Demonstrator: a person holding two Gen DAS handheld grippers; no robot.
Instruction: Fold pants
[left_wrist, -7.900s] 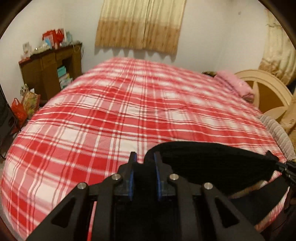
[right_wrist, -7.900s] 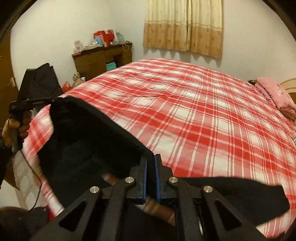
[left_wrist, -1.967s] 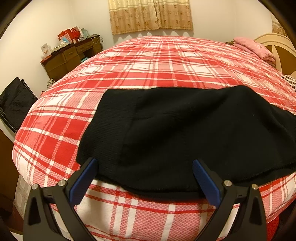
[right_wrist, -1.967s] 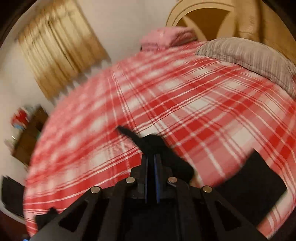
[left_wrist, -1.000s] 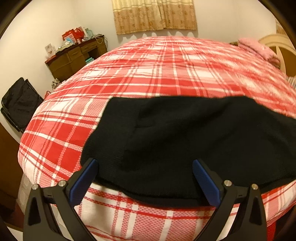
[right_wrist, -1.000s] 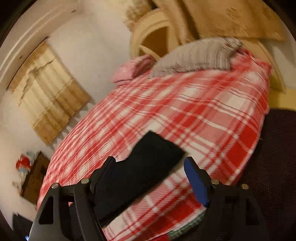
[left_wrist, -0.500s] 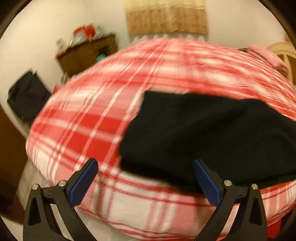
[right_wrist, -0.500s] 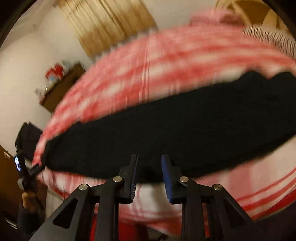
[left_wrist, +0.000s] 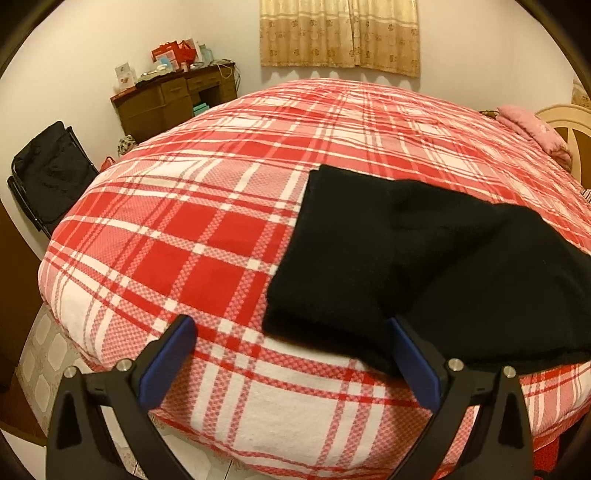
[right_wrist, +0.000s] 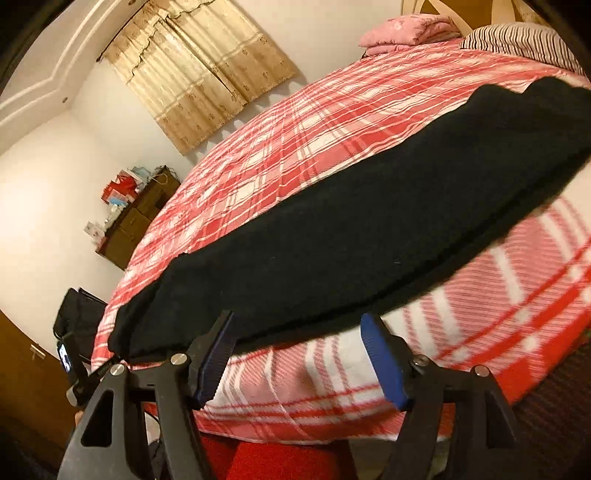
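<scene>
The bed (left_wrist: 207, 240), covered in a red-and-white plaid sheet, fills the space ahead of both tools. Black pants (left_wrist: 424, 258) lie flat on it along the near edge, stretched lengthwise: one end lies just ahead of the left tool's right finger, and the long body runs off to that tool's right. From the right tool the same pants (right_wrist: 351, 229) span the whole view just beyond its fingertips, their near hem running close along the bed's edge.

Beyond the bed, well away from both tools, a tan curtain (left_wrist: 340, 33) hangs on the far wall. A dark wooden desk (left_wrist: 173, 103) with boxes and cards on top stands ahead and to the left, and a black folding chair (left_wrist: 51, 173) sits nearer on the left. A pink folded blanket (left_wrist: 532, 129) lies at the far right by the headboard, next to a striped pillow (right_wrist: 524, 40).

The left tool (left_wrist: 291, 354) is released, jaws spread wide, with bare sheet and the pants' corner between them, nothing pinched. The right tool (right_wrist: 295, 350) has its jaws opening, gripping nothing, the pants' hem just ahead of its tips.
</scene>
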